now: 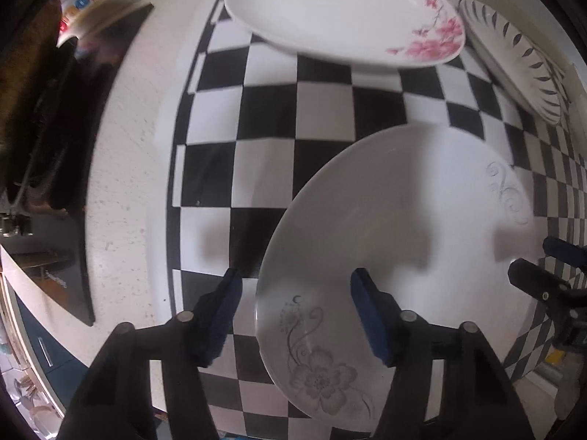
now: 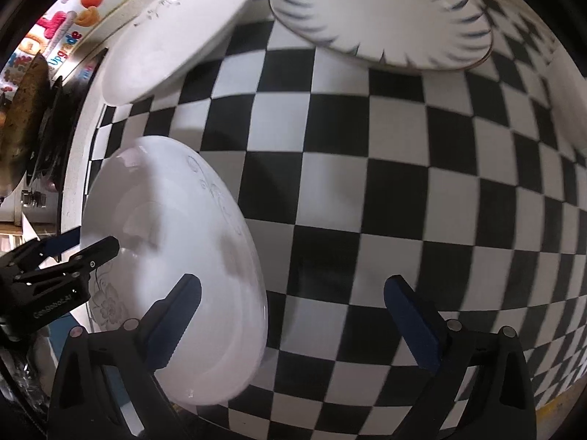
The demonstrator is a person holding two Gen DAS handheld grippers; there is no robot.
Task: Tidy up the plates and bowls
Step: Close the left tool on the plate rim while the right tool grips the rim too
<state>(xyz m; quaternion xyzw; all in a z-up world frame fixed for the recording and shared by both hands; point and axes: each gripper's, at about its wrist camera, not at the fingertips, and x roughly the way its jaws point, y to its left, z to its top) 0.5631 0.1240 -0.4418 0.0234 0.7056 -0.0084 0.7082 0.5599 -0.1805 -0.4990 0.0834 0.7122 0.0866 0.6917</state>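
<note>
A white plate with grey flowers [image 1: 396,242] lies on the checkered cloth [image 1: 264,117], near the front edge. My left gripper [image 1: 295,315] is open, its right finger over the plate's left rim and its left finger over the cloth. The same plate shows in the right wrist view [image 2: 176,242]. My right gripper [image 2: 293,315] is open, its left finger over the plate's right rim. A pink-blossom plate [image 1: 341,11] lies at the back, also in the right wrist view [image 2: 176,36]. A leaf-pattern bowl [image 2: 381,14] stands at the back right, also in the left wrist view [image 1: 513,55].
A black stovetop [image 1: 77,168] with a dark pan [image 1: 25,84] lies left of the cloth on the speckled counter [image 1: 124,198]. The right gripper shows at the left view's right edge [image 1: 543,278]. The left gripper shows at the right view's left edge [image 2: 73,253].
</note>
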